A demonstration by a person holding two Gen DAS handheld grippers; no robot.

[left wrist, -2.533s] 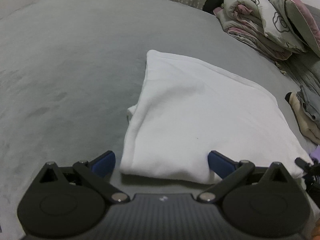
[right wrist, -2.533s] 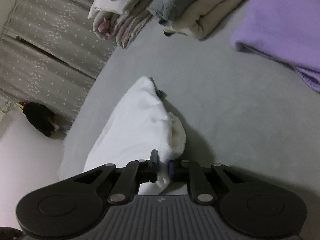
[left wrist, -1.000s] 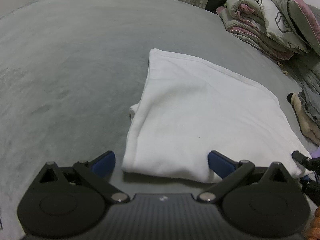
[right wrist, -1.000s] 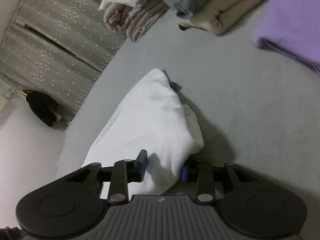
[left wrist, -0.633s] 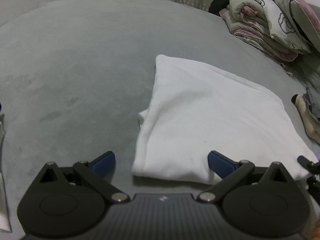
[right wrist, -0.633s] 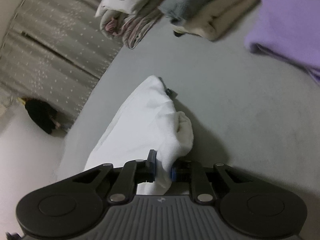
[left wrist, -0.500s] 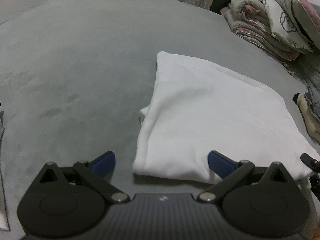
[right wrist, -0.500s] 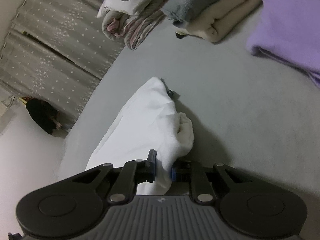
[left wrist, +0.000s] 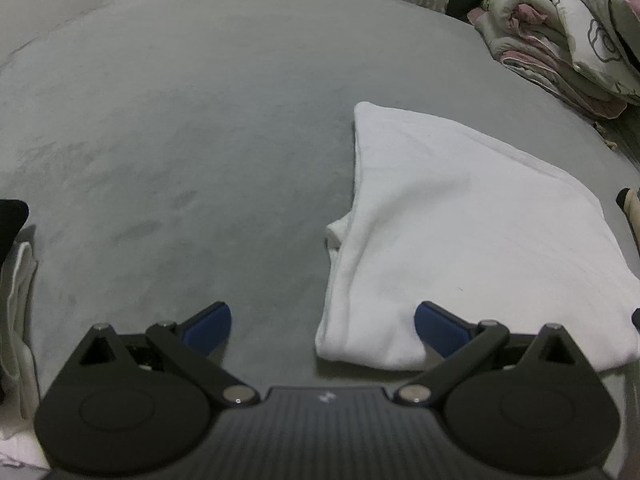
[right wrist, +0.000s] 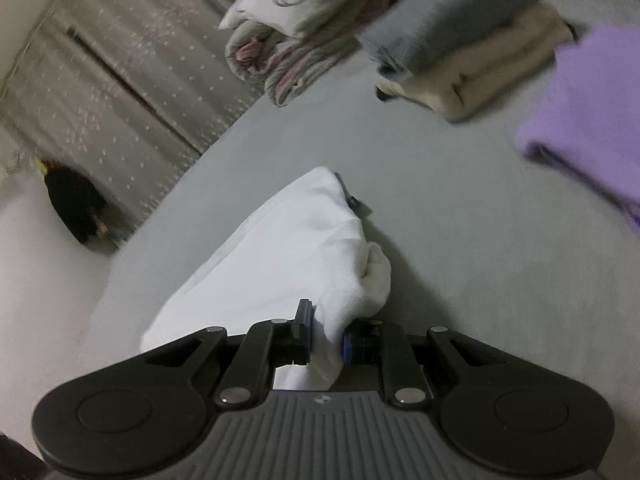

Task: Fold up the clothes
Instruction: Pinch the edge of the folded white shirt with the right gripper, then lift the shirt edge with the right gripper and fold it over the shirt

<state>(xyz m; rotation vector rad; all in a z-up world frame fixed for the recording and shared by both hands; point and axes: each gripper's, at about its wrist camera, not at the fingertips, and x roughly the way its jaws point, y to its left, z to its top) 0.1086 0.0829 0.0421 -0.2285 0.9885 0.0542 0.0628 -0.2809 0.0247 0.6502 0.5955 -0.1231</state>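
Observation:
A folded white garment lies on the grey bed cover, right of centre in the left wrist view. My left gripper stands wide open just short of its near edge; its right pad overlaps the cloth's front edge and nothing is pinched. In the right wrist view the same white garment runs away from the camera, with a rolled lump at its right side. My right gripper is shut on the garment's near corner, and white cloth fills the gap between the blue pads.
Bundled quilts and pillows lie at the far right. A grey and beige folded stack and a purple folded cloth sit beyond the right gripper. Patterned curtains hang behind. White cloth lies at the left edge.
The right gripper's jaws closed from wider apart onto the garment's corner. In the left wrist view the garment has slid toward the right of the frame, and white cloth has appeared at the left edge.

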